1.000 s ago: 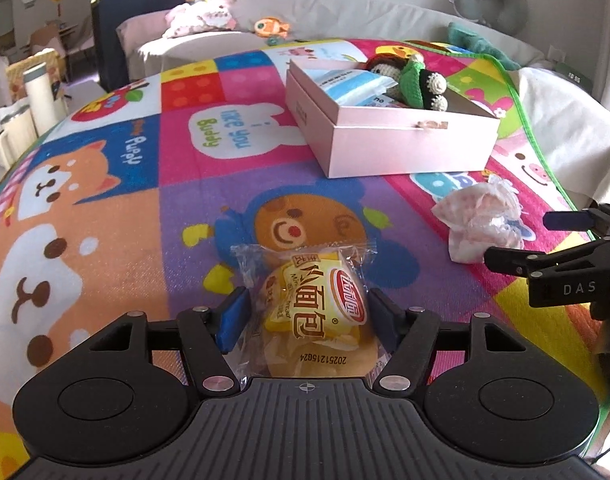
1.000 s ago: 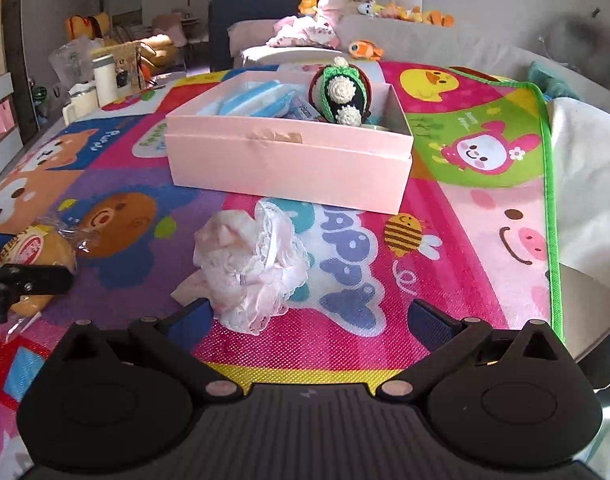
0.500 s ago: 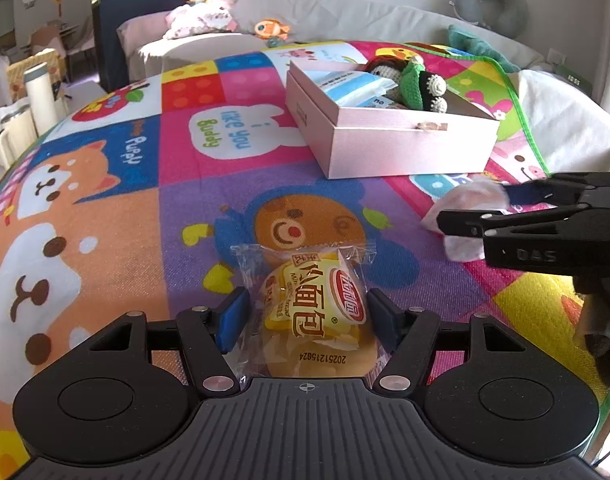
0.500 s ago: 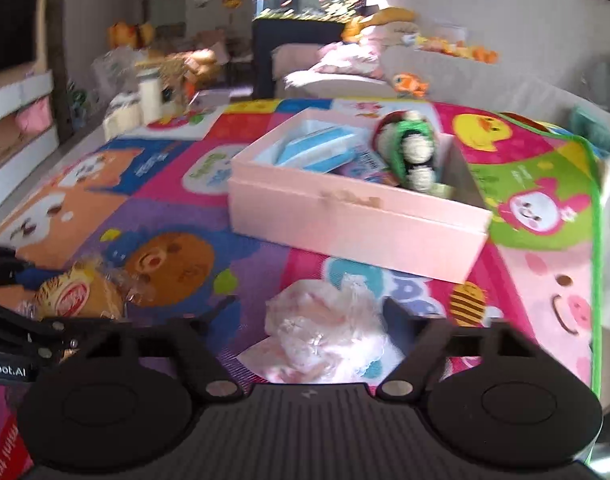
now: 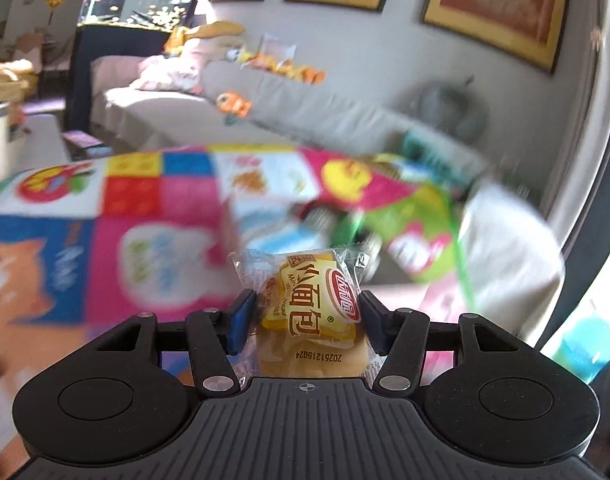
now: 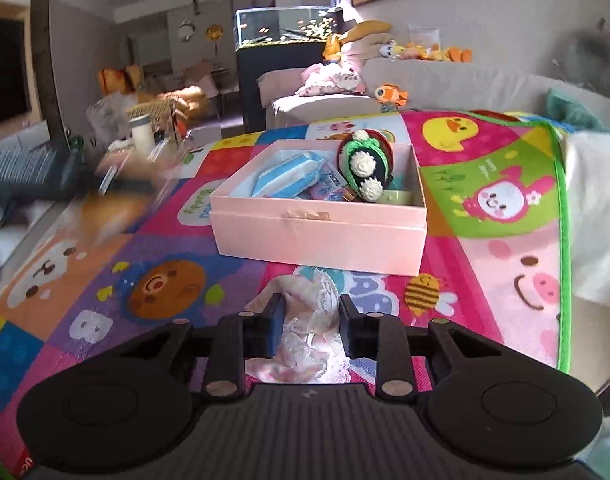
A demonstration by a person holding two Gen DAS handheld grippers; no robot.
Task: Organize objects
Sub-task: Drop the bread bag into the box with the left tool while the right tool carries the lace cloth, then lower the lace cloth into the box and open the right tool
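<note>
My left gripper (image 5: 305,312) is shut on a yellow wrapped bread packet (image 5: 311,300) and holds it lifted above the colourful play mat (image 5: 145,208); that view is blurred by motion. My right gripper (image 6: 310,326) is shut on a pink lacy cloth bundle (image 6: 309,320) lying on the mat in front of the open pink box (image 6: 321,236). The box holds a blue wipes pack (image 6: 289,174) and a green crocheted toy (image 6: 363,168). The left gripper shows as a blur at the left of the right wrist view (image 6: 117,196).
A grey sofa (image 6: 445,84) with plush toys runs behind the mat. A fish tank (image 6: 285,28) stands at the back. A white cloth (image 6: 597,216) lies at the mat's right edge. Cluttered shelves and a white bottle (image 6: 141,132) are at the left.
My left gripper has lifted the bread packet off the mat and swung up. My right gripper has moved onto the pink cloth and closed on it.
</note>
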